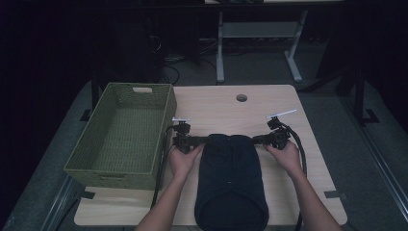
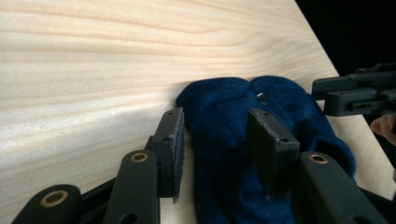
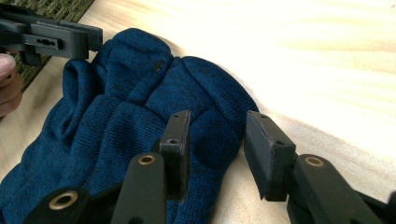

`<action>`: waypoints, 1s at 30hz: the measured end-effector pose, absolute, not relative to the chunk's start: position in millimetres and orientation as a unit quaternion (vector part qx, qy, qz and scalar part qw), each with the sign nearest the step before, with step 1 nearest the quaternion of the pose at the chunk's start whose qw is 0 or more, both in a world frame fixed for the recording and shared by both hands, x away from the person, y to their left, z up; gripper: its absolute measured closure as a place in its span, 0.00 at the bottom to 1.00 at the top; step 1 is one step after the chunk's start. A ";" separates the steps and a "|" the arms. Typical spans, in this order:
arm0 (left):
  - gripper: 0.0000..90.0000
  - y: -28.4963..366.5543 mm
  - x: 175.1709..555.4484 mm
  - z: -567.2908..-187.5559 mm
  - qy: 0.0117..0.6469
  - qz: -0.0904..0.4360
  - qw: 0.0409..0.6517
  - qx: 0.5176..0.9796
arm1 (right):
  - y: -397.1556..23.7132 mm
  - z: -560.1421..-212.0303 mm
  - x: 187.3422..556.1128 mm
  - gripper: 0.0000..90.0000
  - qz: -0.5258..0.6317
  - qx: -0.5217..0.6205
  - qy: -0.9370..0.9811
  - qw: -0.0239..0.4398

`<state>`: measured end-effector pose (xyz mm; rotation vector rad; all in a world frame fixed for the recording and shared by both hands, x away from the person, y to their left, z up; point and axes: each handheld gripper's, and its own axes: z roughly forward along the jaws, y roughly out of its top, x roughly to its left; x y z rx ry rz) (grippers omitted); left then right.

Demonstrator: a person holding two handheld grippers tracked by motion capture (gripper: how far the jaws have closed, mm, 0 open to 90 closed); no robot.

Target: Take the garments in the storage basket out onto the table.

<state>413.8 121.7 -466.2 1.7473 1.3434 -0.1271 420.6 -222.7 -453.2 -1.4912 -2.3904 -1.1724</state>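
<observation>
A dark blue knitted garment (image 1: 231, 178) lies folded on the wooden table (image 1: 308, 183), its far end toward the table's middle. My left gripper (image 1: 204, 140) is at the garment's far left corner and my right gripper (image 1: 257, 139) at its far right corner, both pointing inward. In the left gripper view the left gripper (image 2: 215, 116) stands open over the garment (image 2: 224, 154), with fabric lying between the jaws. In the right gripper view the right gripper (image 3: 218, 116) is open too, a rounded fold of the garment (image 3: 140, 107) reaching into the gap without being pinched.
A green woven basket (image 1: 163, 125) stands on the table's left side, close to my left hand, and holds nothing. A round cable hole (image 1: 241, 97) sits near the far edge. Bare wood lies beyond and to the right of the garment.
</observation>
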 end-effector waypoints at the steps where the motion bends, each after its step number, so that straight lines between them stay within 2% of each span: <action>1: 0.64 121.8 414.6 -467.5 0.545 -0.054 0.449 0.706 | -222.9 -454.2 421.3 0.67 -0.384 -0.490 -0.781 0.049; 9: 0.64 120.3 417.7 -474.6 0.546 -0.069 0.445 0.707 | -220.0 -460.8 424.9 0.66 -0.387 -0.490 -0.778 0.067; 13: 0.66 117.7 418.4 -476.6 0.544 -0.078 0.445 0.707 | -217.5 -463.8 426.3 0.70 -0.383 -0.490 -0.780 0.070; 19: 0.76 112.6 421.5 -473.2 0.536 -0.078 0.433 0.720 | -219.6 -466.5 428.1 0.78 -0.379 -0.499 -0.774 0.085; 23: 0.85 114.1 422.2 -472.2 0.532 -0.075 0.430 0.725 | -224.0 -469.5 429.9 0.74 -0.387 -0.511 -0.760 0.106; 27: 0.87 114.4 422.2 -472.0 0.528 -0.075 0.430 0.728 | -223.7 -470.2 429.9 0.73 -0.381 -0.514 -0.760 0.112; 30: 0.89 113.6 422.6 -470.6 0.524 -0.074 0.430 0.731 | -221.5 -469.2 429.8 0.79 -0.377 -0.508 -0.768 0.103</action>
